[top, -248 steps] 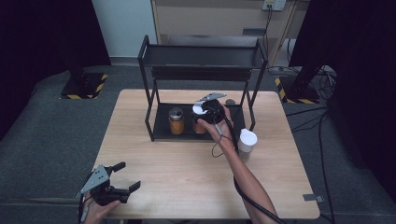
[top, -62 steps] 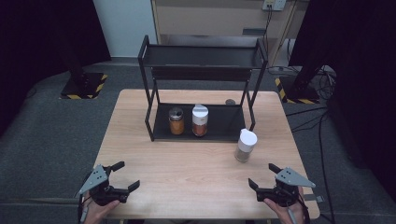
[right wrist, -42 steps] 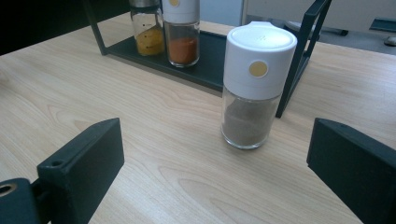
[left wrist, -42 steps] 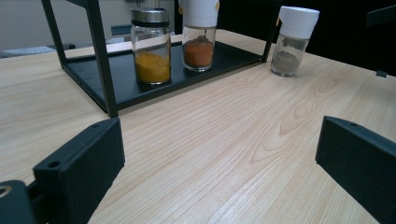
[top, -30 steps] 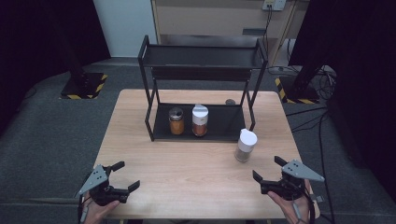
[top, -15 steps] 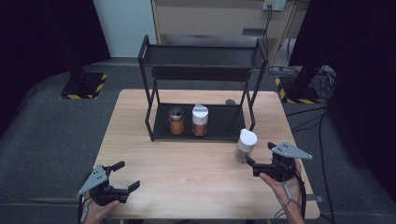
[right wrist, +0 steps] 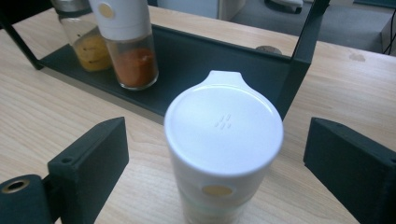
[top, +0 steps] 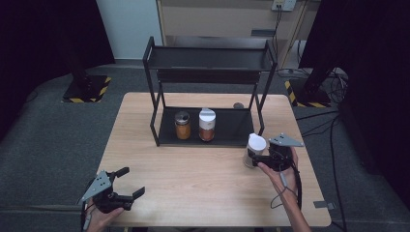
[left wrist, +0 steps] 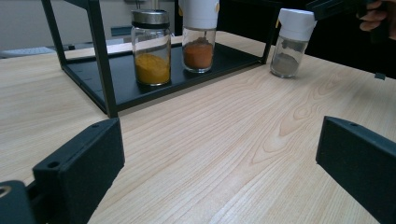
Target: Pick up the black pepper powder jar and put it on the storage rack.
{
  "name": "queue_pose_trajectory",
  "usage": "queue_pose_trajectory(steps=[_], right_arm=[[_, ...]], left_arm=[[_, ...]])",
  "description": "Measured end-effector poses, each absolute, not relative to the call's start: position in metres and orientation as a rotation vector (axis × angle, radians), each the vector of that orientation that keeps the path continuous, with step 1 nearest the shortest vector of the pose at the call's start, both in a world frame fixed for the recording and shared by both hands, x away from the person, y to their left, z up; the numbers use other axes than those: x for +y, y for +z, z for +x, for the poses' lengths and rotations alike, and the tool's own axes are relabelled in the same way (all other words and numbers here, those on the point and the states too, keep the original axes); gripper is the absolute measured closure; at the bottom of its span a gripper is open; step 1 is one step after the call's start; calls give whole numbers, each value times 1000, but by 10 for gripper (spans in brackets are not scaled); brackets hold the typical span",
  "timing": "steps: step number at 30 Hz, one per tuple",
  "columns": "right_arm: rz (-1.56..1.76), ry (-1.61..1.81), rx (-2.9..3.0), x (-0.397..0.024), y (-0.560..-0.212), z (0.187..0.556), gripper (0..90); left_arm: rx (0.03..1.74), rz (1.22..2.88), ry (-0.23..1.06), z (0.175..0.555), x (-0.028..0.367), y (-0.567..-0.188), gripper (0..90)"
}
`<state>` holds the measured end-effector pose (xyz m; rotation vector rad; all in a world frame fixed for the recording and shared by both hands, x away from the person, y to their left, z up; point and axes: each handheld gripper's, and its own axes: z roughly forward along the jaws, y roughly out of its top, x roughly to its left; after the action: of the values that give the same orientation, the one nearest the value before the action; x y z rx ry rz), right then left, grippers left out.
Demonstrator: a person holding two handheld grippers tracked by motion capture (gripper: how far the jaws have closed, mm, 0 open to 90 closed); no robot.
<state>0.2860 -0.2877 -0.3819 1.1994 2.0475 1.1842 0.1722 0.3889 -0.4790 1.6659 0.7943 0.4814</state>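
The white-capped spice jar point(top: 255, 149) stands upright on the surface point(top: 203, 188), just outside the right front leg of the black rack point(top: 210, 92) and apart from the two jars already on the rack's bottom shelf — the steel-lidded yellow jar point(top: 182, 124) and the orange-red jar point(top: 207, 124).

The right hand-held gripper point(top: 261, 158) sits immediately to the jar's right in the high view, pointing across at it, so the jar lies straight ahead along the gripper's own line. In the right gripper view the white cap point(right wrist: 224, 128) rises squarely in the gap, with daylight between it and each black jaw. The jaws have just been closing, yet they are spread wider than the jar and neither pad presses on it — nothing is gripped so far.

The jar's long axis is vertical, the jaws flank it from the two sides, and the view looks down on the cap, so by my reading the grip would land high, near the cap.

The left hand-held gripper point(top: 126, 181) rests at the near left corner of the surface, jaws wide apart with bare wood between them, well apart from the jar. The right hand is plainly the nearer one.
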Motion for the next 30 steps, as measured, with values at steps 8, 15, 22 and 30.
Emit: queue_pose_trajectory(steps=[8, 15, 22, 30], right_arm=[[1229, 1140, 2047, -275, -389, 300, 138], [1211, 1097, 2054, -268, -395, 302, 291], [1219, 1113, 2040, -268, -398, 301, 305], [1224, 1127, 2053, -267, -393, 302, 306]], left_arm=[[794, 1666, 482, 172, 389, -479, 1], [792, 1667, 481, 172, 389, -479, 2], [793, 1667, 480, 172, 389, -479, 2], [793, 1666, 481, 172, 389, -479, 2]])
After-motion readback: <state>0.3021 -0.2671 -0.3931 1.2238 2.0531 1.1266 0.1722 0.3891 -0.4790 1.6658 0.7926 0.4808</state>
